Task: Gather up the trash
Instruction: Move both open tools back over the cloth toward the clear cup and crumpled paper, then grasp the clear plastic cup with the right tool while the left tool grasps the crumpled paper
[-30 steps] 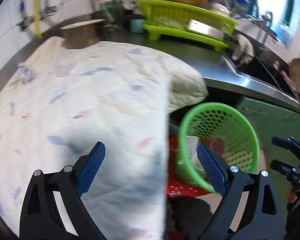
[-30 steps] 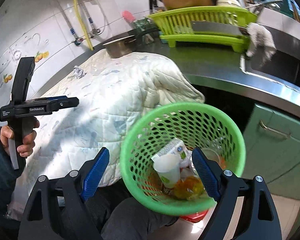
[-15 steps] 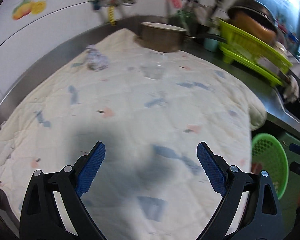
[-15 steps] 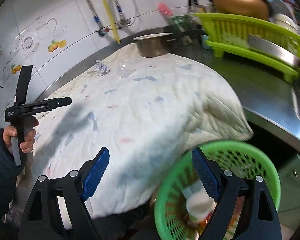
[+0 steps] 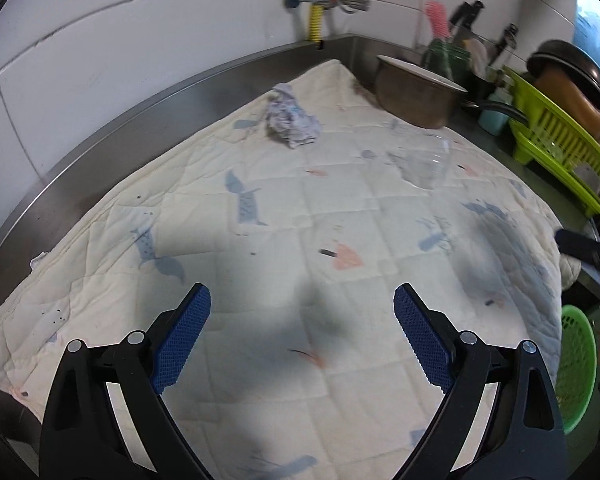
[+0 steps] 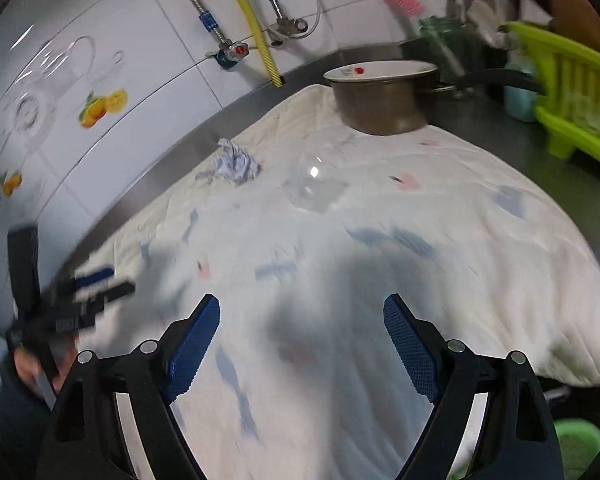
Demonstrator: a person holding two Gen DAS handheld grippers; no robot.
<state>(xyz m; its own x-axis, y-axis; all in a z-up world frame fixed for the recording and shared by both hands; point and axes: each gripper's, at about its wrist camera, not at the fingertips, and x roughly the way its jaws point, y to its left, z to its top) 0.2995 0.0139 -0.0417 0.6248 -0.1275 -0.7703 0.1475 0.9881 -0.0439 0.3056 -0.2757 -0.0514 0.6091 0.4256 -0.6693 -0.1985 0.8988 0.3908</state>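
Observation:
A crumpled paper wad (image 5: 291, 122) lies at the far side of the quilted cloth (image 5: 284, 240) on the counter; it also shows in the right wrist view (image 6: 236, 164). A clear plastic cup (image 5: 424, 162) lies on its side on the cloth to the wad's right, also in the right wrist view (image 6: 314, 190). The green trash basket (image 5: 576, 364) sits below the counter's right edge; its rim shows in the right wrist view (image 6: 578, 438). My left gripper (image 5: 302, 344) is open and empty above the cloth's near part. My right gripper (image 6: 302, 346) is open and empty, also over the cloth.
A metal pot (image 5: 418, 94) stands at the cloth's far right corner. A lime dish rack (image 5: 560, 144) with cookware is to the right. Tiled wall and pipes (image 6: 260, 20) run behind the steel counter rim (image 5: 112, 136).
Both grippers have swung away from the green basket and up over the counter, now facing the cloth, the paper wad and the plastic cup. Both stayed open.

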